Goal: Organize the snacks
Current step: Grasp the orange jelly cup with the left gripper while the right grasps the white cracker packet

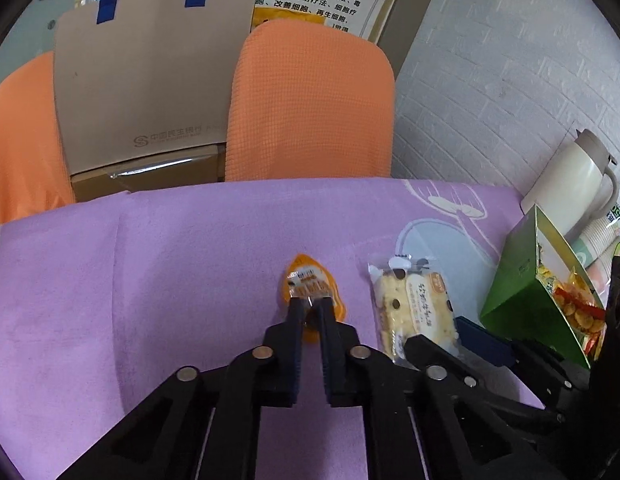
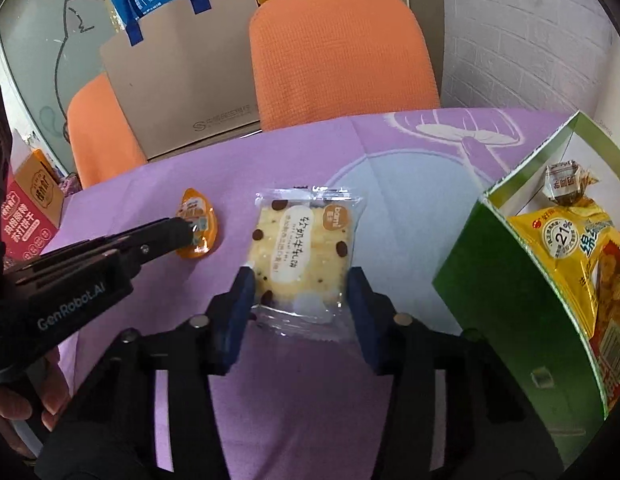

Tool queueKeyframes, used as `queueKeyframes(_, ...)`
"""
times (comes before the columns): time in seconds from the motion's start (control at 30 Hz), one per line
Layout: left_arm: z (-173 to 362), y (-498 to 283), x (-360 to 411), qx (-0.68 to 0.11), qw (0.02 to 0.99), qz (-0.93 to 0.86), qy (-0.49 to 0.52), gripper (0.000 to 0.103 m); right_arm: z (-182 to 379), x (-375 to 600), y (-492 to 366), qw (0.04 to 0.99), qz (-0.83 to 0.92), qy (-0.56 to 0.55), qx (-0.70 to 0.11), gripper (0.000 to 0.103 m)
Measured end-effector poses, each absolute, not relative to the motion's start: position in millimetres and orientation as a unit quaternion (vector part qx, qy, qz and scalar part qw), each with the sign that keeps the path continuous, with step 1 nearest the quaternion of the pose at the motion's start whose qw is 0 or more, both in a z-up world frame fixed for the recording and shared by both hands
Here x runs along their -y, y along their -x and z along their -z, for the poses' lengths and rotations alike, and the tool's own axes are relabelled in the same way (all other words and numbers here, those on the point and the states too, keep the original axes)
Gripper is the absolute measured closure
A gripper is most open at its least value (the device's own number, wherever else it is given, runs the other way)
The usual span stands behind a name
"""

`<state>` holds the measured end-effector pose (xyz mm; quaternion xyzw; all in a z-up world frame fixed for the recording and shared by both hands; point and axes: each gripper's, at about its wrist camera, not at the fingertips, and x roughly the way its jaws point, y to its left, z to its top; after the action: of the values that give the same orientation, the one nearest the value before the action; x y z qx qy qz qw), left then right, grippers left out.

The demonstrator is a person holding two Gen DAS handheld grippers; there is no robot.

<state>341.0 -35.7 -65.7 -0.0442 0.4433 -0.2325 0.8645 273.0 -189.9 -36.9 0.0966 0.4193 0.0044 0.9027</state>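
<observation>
A small orange jelly cup [image 1: 310, 280] lies on the purple cloth [image 1: 150, 260], and my left gripper [image 1: 311, 305] is shut on its near end. The right wrist view shows the same jelly cup [image 2: 198, 216] pinched by the left gripper [image 2: 188, 232]. A clear-wrapped nougat biscuit [image 2: 300, 250] lies mid-table. My right gripper [image 2: 300, 284] stands open, its blue pads either side of the packet's near end. The biscuit [image 1: 414, 308] also shows in the left wrist view. At the right, an open green box [image 2: 510, 300] holds a yellow chip bag [image 2: 578, 240] and a wrapped candy [image 2: 566, 184].
Two orange chair backs [image 1: 310, 100] and a brown paper bag [image 1: 142, 80] stand behind the table. A beige thermos [image 1: 578, 176] sits at the far right by a white brick wall. A red and orange snack box [image 2: 30, 208] rests at the left edge. A hand [image 2: 14, 412] holds the left gripper.
</observation>
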Motion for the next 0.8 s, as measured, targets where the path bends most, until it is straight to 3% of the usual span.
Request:
queueKeyframes(0.1,65.4,-325.3,33.3,-0.442,0.867,0.227,0.033,0.098,36.5,200.2,-260.7,0.895,-0.026,-0.116,-0.431,0.091)
queueKeyframes(0.37,51.1,-279.8,24.9,-0.433,0.872,0.226,0.031,0.098,30.9,204.1,-224.5,0.893,-0.042,-0.12,-0.431,0.092)
queueKeyframes(0.43,43.8,-276.5,18.7,-0.426,0.877,0.216,0.043,0.094,25.7,200.1,-223.7,0.894,-0.043,-0.117,-0.43,0.073)
queueKeyframes(0.47,40.7,-276.7,15.6,-0.424,0.879,0.212,0.051,0.09,22.6,197.3,-223.4,0.897,-0.041,-0.112,-0.427,0.053)
queueKeyframes(0.5,38.1,-278.1,12.8,-0.423,0.881,0.204,0.059,0.078,20.0,193.3,-225.2,0.899,-0.037,-0.104,-0.423,0.041)
queueKeyframes(0.53,36.1,-279.3,10.4,-0.421,0.883,0.195,0.067,0.063,17.0,188.8,-227.2,0.903,-0.033,-0.096,-0.417,0.04)
queueKeyframes(0.6,30.9,-283.8,3.1,-0.409,0.891,0.178,0.089,0.044,13.7,182.3,-235.7,0.906,-0.029,-0.085,-0.413,0.039)
queueKeyframes(0.8,31.2,-305.8,-22.9,-0.403,0.888,0.159,0.151,0.036,23.5,165.9,-274.3,0.897,0.001,-0.067,-0.437,0.027)
